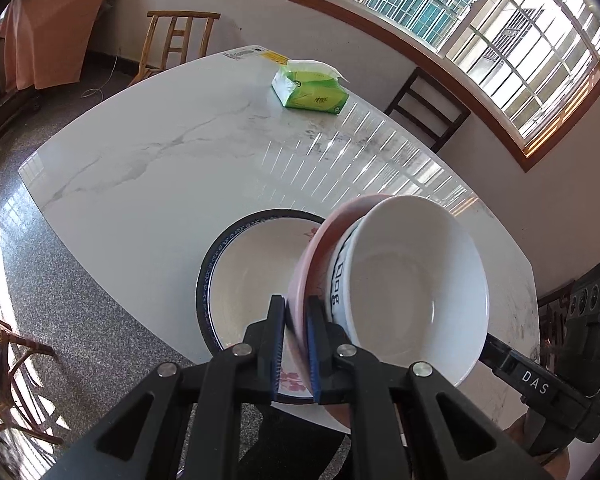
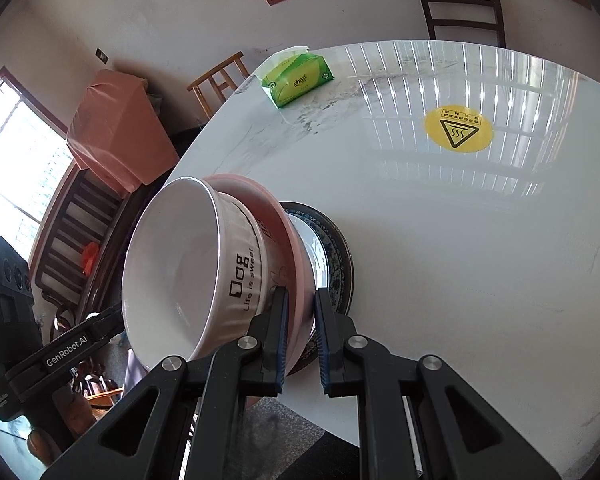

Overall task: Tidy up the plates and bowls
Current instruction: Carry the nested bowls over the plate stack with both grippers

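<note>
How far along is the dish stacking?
Done: white ribbed bowl already sits in the pink plate. In hand: left gripper and right gripper both clamp the pink plate's rim, holding it tilted above the blue-rimmed floral plate on the marble table. Left: set it down on that plate.

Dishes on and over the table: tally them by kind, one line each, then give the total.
Plates: 2, the pink plate clamped at its rim by both the left hand-held gripper and the right hand-held gripper, and the blue-rimmed plate lying on the table.
Bowls: 1, the white bowl sitting on the pink plate.
Total: 3
</note>
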`<state>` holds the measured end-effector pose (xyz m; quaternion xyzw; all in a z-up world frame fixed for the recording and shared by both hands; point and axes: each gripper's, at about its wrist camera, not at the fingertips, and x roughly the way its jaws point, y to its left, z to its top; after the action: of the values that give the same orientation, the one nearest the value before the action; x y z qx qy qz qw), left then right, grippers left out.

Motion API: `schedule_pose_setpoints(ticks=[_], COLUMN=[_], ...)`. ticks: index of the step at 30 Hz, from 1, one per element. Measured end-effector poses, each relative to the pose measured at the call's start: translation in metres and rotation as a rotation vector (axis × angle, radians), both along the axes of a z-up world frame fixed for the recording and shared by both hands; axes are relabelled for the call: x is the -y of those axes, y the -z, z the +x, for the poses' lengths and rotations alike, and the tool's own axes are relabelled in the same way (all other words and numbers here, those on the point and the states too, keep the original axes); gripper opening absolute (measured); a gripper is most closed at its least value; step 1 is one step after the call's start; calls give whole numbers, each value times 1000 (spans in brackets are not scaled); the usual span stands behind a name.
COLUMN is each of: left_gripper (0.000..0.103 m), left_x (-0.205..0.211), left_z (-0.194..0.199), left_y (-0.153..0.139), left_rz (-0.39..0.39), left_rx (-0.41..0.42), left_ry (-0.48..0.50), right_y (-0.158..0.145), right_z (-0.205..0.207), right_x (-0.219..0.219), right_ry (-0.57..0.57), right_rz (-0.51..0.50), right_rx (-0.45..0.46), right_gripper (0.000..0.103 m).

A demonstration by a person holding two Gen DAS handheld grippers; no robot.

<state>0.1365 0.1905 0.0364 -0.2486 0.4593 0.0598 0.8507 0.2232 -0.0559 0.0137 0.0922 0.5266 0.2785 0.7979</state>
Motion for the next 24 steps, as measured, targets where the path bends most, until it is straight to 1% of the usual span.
schedule_pose_setpoints(ticks=[2, 8, 17, 22, 24], left_gripper=[8, 8, 8, 8, 8], left_x=[-4, -18, -30, -34, -35], left_z=[4, 11, 8, 12, 11], left_y=[6, 28, 17, 26, 29], left_rz=[2, -46, -24, -29, -29], left_rx=[-12, -67, -43, -57, -48], left_ry=[-5, -24, -48, -45, -47], right_y=[7, 26, 21, 29, 29], right_z=[4, 14, 17, 20, 21], right_x=[-4, -15, -31, -35, -35], right_ry=[5, 1, -26, -25, -27], right_rz=[4, -4, -1, -7, 0], right_rx=[-24, -76, -72, -88, -86], right_gripper=[13, 14, 14, 14, 14])
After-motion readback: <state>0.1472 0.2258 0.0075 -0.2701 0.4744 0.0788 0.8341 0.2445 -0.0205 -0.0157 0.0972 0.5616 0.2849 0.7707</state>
